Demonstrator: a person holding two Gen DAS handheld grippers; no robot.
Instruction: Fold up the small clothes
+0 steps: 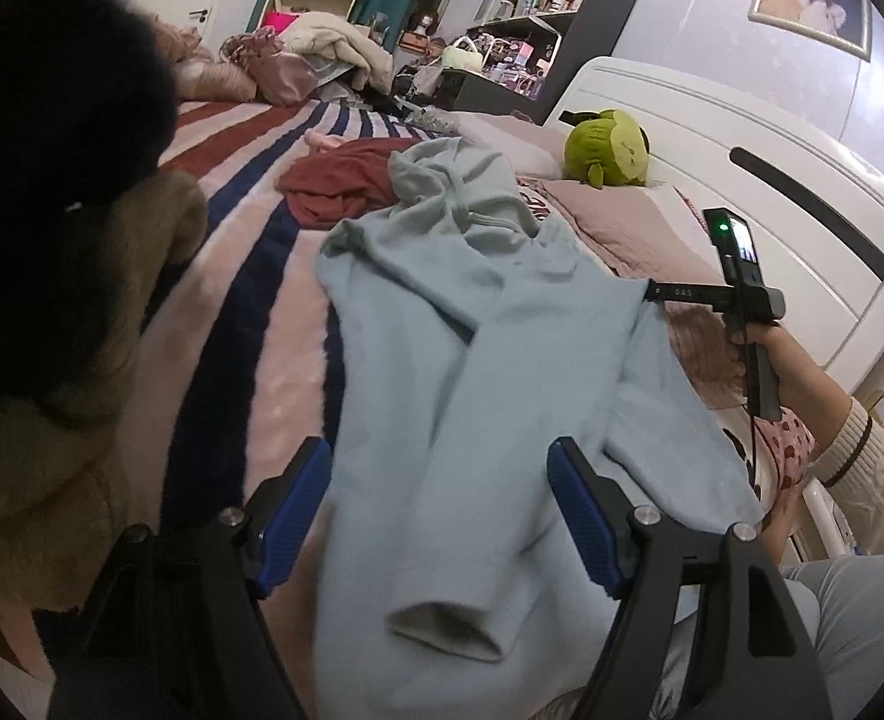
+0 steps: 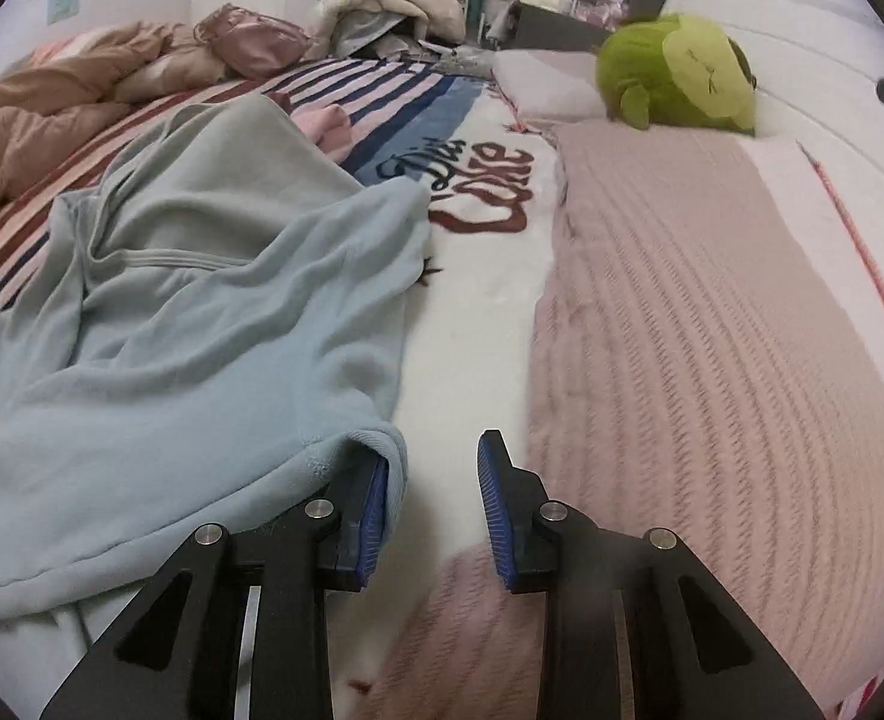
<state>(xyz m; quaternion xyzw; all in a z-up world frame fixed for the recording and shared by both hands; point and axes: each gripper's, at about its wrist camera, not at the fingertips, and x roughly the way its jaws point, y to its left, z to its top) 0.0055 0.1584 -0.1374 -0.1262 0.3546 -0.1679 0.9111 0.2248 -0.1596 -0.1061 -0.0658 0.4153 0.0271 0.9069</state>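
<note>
A light blue hooded sweatshirt (image 1: 478,330) lies spread on the bed, one sleeve folded across its body with the cuff toward me. My left gripper (image 1: 442,480) is open above the sweatshirt's near part, the cloth passing between its blue pads. My right gripper (image 2: 435,474) is open at the sweatshirt's (image 2: 189,324) right edge; the left pad touches the cloth's hem, nothing is clamped. The right gripper also shows in the left wrist view (image 1: 652,291) at the sweatshirt's far right edge.
A dark red garment (image 1: 339,180) lies beyond the hood. A green plush toy (image 2: 682,72) sits by the white headboard (image 1: 742,168). A pink ribbed blanket (image 2: 712,330) covers the right side. A dark furry mass (image 1: 51,180) fills the left of the left wrist view.
</note>
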